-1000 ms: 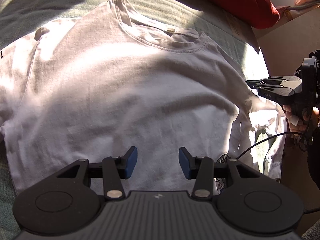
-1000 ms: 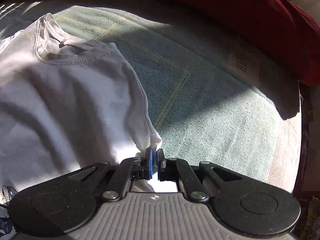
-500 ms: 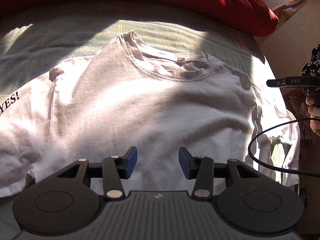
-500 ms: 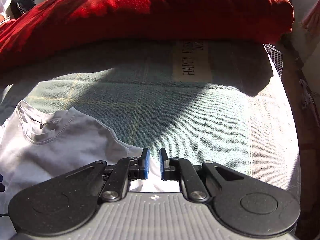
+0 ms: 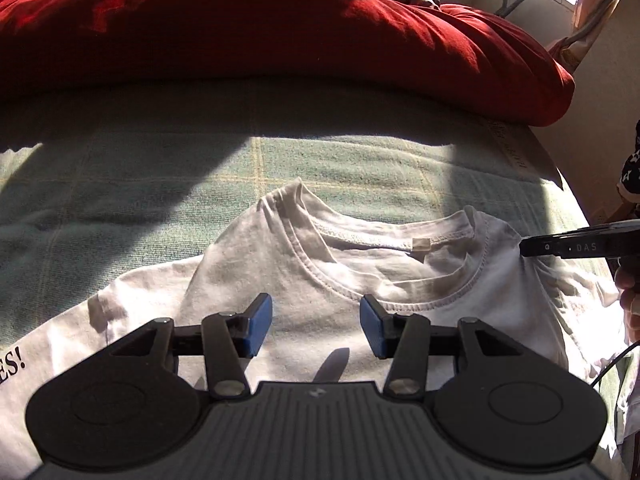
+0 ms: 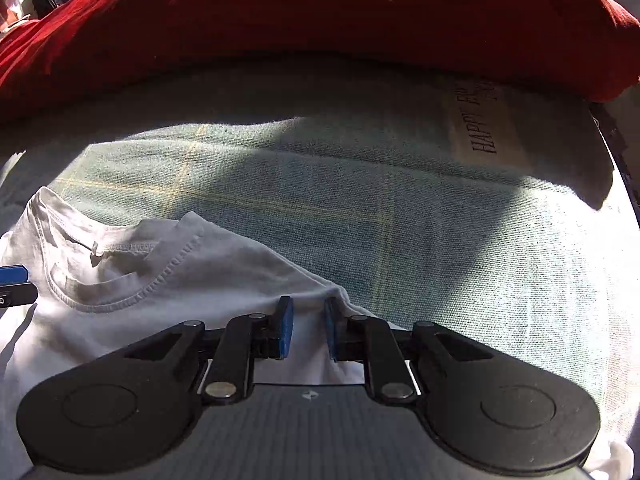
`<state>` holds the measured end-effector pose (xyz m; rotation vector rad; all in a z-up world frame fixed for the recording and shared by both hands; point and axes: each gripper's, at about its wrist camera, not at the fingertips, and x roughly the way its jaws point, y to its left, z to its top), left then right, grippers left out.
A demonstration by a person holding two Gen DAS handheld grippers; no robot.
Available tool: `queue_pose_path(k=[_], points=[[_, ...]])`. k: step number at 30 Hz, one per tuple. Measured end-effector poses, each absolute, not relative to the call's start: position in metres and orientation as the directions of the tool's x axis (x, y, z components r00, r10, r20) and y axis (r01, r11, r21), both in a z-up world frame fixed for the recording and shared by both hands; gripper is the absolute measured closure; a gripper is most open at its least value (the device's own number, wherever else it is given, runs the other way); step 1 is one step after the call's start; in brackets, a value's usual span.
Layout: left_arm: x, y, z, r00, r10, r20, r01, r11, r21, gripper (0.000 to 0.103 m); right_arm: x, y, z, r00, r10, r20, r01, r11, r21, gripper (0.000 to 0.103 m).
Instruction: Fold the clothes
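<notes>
My right tongs (image 6: 308,328) have just been opening and now stand a little apart, with the shoulder edge of the white t-shirt (image 6: 132,320) lying under the gap but neither pad pressing on it, so I hold nothing there. My left tongs (image 5: 316,330) stand wider, roughly half open, hovering over the chest just below the neckline (image 5: 384,276), also empty. In the left view the right tongs come in from 3 o'clock, their tip near the shoulder beside the collar; in the right view a blue pad of the left tongs shows at 9 o'clock. The shirt lies face up and spread on the green checked bed cover (image 6: 400,220), collar toward 12 o'clock, one sleeve with black lettering (image 5: 12,364) running off at 8 o'clock. Beyond the collar, at 12 o'clock, sits the red duvet (image 5: 280,28), and a tan label printed HAPPY (image 6: 486,128) lies on the cover at 1 o'clock. I judge the shirt is laid out and the first fold is not yet made. To do it well I should pinch both layers at the 2 shoulders, each grip about as far from the collar as the other, close fully before lifting, and keep the cloth low and taut so the body does not drag into wrinkles. A thin pinch on a single layer would likely slip.
</notes>
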<state>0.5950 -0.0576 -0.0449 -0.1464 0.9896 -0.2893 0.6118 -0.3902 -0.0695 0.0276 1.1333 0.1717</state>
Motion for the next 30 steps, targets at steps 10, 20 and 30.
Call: queue_pose_path(k=[10, 20, 30], points=[[0.577, 0.045, -0.043, 0.539, -0.032, -0.842, 0.084, 0.996, 0.016, 0.055, 0.575, -0.378, -0.046, 0.411, 0.167, -0.896, -0.193, 0.977, 0.094, 0.072], [0.58, 0.07, -0.069, 0.417, -0.097, -0.904, 0.215, 0.977, -0.005, 0.087, 0.567, -0.361, -0.049, 0.37, 0.165, -0.914, -0.182, 0.978, 0.102, 0.072], [0.549, 0.077, -0.04, 0.45, -0.002, -0.893, 0.074, 0.997, 0.035, 0.095, 0.564, -0.341, -0.037, 0.374, 0.165, -0.913, -0.245, 0.967, 0.075, 0.068]])
